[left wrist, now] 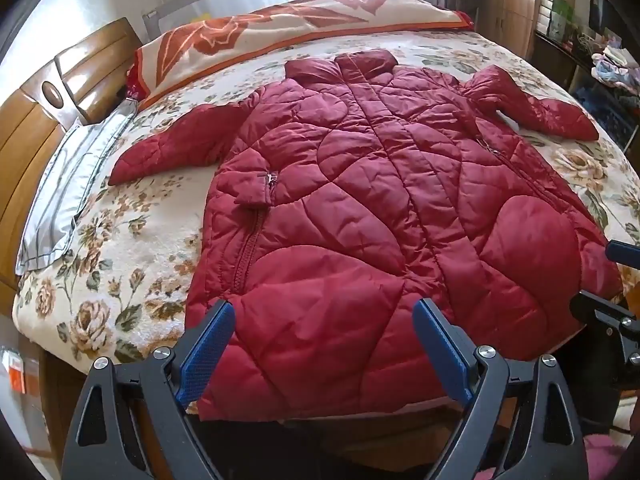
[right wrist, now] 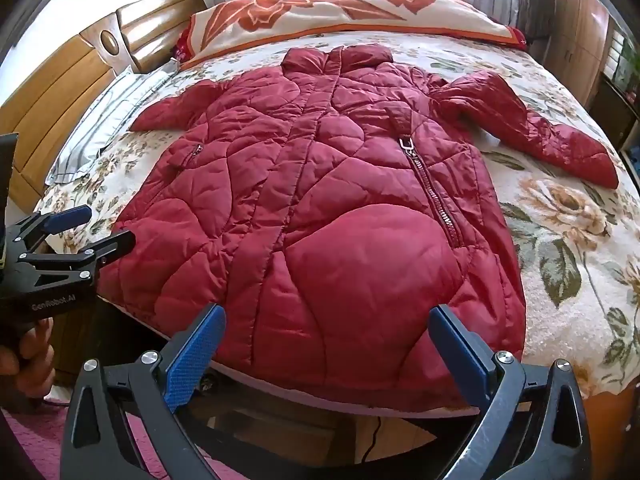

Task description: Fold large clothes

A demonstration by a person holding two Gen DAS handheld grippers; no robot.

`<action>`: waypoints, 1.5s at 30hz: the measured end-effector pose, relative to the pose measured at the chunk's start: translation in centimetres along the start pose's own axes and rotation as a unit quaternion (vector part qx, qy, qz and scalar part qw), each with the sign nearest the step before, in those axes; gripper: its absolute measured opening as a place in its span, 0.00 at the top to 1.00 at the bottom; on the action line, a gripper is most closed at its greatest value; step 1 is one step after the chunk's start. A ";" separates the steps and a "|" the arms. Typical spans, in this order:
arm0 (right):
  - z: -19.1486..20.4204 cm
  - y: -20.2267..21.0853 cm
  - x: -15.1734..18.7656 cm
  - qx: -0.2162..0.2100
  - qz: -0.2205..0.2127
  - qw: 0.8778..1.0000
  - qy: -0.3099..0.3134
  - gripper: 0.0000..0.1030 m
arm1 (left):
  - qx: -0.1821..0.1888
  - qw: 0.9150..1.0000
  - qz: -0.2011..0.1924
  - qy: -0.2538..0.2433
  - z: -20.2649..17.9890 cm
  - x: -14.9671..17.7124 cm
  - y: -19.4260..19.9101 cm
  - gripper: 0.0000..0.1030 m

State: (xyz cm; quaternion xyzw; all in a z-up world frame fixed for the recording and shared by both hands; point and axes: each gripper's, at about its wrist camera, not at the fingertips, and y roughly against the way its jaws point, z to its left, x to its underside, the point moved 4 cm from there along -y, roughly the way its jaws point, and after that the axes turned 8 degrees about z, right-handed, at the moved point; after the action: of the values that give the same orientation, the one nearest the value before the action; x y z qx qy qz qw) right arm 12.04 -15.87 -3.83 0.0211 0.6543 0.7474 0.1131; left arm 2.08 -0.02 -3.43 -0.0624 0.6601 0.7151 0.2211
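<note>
A long red quilted coat (left wrist: 360, 184) (right wrist: 320, 200) lies front up and spread flat on the bed, collar far, hem at the near edge, both sleeves out to the sides. My left gripper (left wrist: 324, 312) hovers open over the hem's left part, nothing between its blue pads. My right gripper (right wrist: 326, 316) hangs open over the hem's right part, also empty. In the right wrist view the left gripper (right wrist: 92, 226) shows at the left edge, beside the coat's lower left corner, with a hand (right wrist: 24, 352) on its grip. The right gripper's tips (left wrist: 612, 280) peek in at the left wrist view's right edge.
The bed carries a floral cream cover (left wrist: 120, 240) (right wrist: 568, 232). A folded orange-flowered blanket (left wrist: 280, 36) (right wrist: 352, 12) lies beyond the collar; a striped grey pillow (left wrist: 76, 184) rests by the wooden headboard (left wrist: 44, 120) at left. Cluttered shelves (left wrist: 592, 40) stand at right. Pink rug (right wrist: 36, 440) on the floor.
</note>
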 end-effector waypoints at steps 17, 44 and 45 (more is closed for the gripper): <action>-0.1 0.4 -0.5 -0.004 -0.005 1.000 0.000 0.01 | 0.001 1.000 -0.003 -0.002 -0.1 -0.6 -0.1 0.12; 0.0 0.9 -1.4 -0.008 -0.012 1.000 -0.002 0.01 | -0.007 1.000 0.003 -0.011 -0.5 -1.1 -0.2 0.12; 0.0 0.9 -1.5 -0.009 -0.012 1.000 -0.002 0.01 | -0.002 1.000 0.005 -0.009 -0.5 -1.1 -0.3 0.12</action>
State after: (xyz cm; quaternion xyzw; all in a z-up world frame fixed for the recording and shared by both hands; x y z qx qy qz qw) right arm 13.36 -16.31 -2.78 0.0139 0.6474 0.7519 0.1235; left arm 3.10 -0.73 -3.38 -0.0531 0.6567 0.7182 0.2239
